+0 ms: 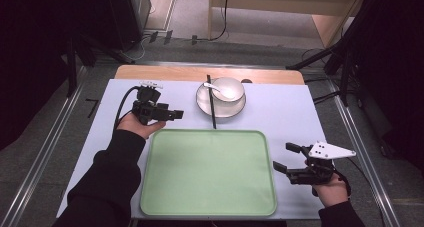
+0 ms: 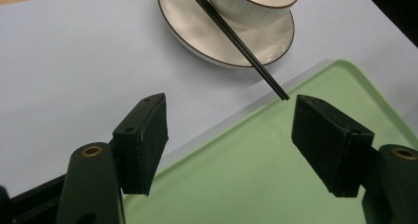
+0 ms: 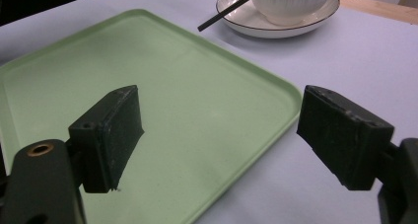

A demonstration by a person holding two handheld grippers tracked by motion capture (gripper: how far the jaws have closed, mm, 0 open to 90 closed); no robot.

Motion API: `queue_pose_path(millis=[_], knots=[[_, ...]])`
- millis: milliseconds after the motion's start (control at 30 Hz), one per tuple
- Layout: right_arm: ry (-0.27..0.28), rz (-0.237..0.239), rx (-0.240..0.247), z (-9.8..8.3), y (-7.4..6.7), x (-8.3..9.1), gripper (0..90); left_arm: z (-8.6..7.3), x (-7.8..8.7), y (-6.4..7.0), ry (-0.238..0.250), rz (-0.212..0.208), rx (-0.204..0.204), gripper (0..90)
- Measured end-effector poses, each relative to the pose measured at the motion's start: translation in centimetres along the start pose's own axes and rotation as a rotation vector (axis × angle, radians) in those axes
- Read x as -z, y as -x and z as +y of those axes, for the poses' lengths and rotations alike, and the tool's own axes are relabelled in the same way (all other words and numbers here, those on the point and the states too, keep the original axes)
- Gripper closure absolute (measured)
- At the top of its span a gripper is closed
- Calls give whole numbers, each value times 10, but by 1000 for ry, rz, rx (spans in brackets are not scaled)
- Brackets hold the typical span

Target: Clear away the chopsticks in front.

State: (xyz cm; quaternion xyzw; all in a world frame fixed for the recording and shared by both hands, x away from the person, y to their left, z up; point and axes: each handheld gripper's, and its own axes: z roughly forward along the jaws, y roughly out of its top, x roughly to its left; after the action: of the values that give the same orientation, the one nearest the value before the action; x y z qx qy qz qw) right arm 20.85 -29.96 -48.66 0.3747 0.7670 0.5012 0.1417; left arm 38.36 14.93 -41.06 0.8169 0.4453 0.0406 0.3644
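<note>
A green tray (image 1: 210,172) lies empty at the near middle of the bench (image 1: 300,112), its lavender cover bare on both sides. Just beyond the tray's far edge stands a white plate (image 1: 235,108) carrying a white bowl (image 1: 229,88) with a white spoon (image 1: 216,87) in it; black chopsticks (image 1: 212,107) rest across the plate's left rim, their tips just short of the tray's far edge. The left gripper (image 1: 172,114), held by a hand (image 1: 140,124) at the tray's far left corner, points toward the plate; its fingers (image 2: 145,140) stand wide apart and hold nothing, the chopstick tips lying ahead of them, apart. The right gripper (image 1: 285,157) hovers beside the tray's right edge, fingers (image 3: 111,130) wide, empty, straddling that edge.
</note>
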Motion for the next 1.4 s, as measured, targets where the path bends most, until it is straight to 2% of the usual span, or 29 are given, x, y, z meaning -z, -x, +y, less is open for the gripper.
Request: queue_pose_path(millis=[167, 300, 400, 633, 767, 833, 967, 1000, 1100, 1167, 1233, 1400], knots=[[2, -3, 4, 0, 0, 1, 179, 12, -13, 0, -3, 14, 16, 316], [4, 2, 6, 1, -1, 1, 179, 21, -24, 3, 7, 25, 13, 320], [5, 0, 3, 1, -1, 1, 179, 28, -33, 6, -9, 37, -6, 322], [7, 1, 7, 1, -1, 2, 179, 41, -53, 16, -16, 45, -2, 341], [11, -3, 8, 1, 0, 4, 179, 47, -63, 25, -15, 38, -21, 361], [12, -4, 8, 1, 0, 4, 179, 50, -72, 28, -19, 51, -24, 366], [13, -7, 8, 1, -1, 5, 179, 51, -88, 27, -39, 53, -13, 371], [13, -7, 9, 1, -1, 6, 179, 51, -92, 28, -34, 54, -20, 370], [12, -10, 9, 1, -1, 6, 179, 49, -105, 31, -36, 93, -61, 369], [14, -12, 7, 1, 0, 7, 179, 49, -112, 29, -48, 104, -54, 369], [15, -12, 6, 1, 0, 8, 179, 48, -119, 26, -58, 96, -24, 370], [18, -14, 6, 0, 0, 9, 179, 48, -130, 26, -61, 107, -22, 380]])
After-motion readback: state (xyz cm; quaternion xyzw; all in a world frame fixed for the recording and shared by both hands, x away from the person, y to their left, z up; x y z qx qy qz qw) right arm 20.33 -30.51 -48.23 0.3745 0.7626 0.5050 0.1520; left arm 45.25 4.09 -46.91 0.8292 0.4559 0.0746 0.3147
